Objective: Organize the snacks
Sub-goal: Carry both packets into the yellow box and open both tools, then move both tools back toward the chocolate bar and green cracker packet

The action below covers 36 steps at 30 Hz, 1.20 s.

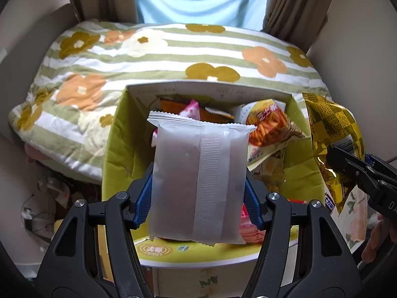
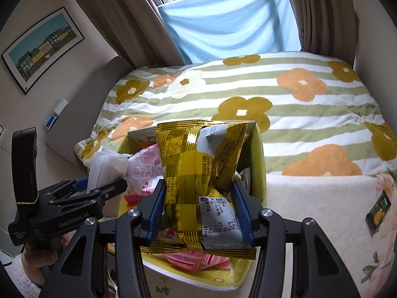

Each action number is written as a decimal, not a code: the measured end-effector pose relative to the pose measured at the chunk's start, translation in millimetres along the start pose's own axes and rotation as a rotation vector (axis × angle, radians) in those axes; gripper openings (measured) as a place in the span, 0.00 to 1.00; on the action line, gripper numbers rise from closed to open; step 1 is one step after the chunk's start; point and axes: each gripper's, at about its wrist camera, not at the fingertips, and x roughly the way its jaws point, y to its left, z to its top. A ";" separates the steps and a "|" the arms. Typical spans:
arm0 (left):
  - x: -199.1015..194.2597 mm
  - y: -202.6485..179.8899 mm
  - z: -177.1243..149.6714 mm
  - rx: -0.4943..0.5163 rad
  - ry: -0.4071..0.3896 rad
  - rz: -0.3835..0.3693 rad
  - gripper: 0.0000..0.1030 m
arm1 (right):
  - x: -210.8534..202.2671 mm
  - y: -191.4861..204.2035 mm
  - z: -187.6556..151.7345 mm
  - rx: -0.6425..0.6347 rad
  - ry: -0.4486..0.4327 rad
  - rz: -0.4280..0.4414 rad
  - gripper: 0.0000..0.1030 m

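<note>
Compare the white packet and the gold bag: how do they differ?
The white packet is plain, frosted and flat; the gold bag is shiny, printed and crumpled. The left gripper holds the packet, the right gripper the bag. Both hang above the green box.

A: How do the left tongs (image 1: 198,193) stand?
B: Level, pointing forward, their blue pads (image 1: 144,198) pressed in from both sides on what they grip.
A: And the right tongs (image 2: 198,206)?
B: Clamped the same way, just right of the left tongs and apparently a little higher. A hand (image 2: 37,260) holds the left tongs' grip, partly hidden.
</note>
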 end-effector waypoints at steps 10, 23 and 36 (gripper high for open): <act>-4.3 19.1 -21.4 -0.066 -0.039 0.014 1.00 | 11.3 1.1 -12.7 -0.028 0.065 -0.012 0.47; -3.7 25.8 -33.7 -0.084 -0.018 0.018 1.00 | 19.6 9.9 -28.1 -0.115 0.067 -0.058 0.98; -19.9 6.5 -27.4 -0.021 -0.053 -0.009 1.00 | -10.0 4.2 -30.5 -0.079 0.012 -0.093 0.98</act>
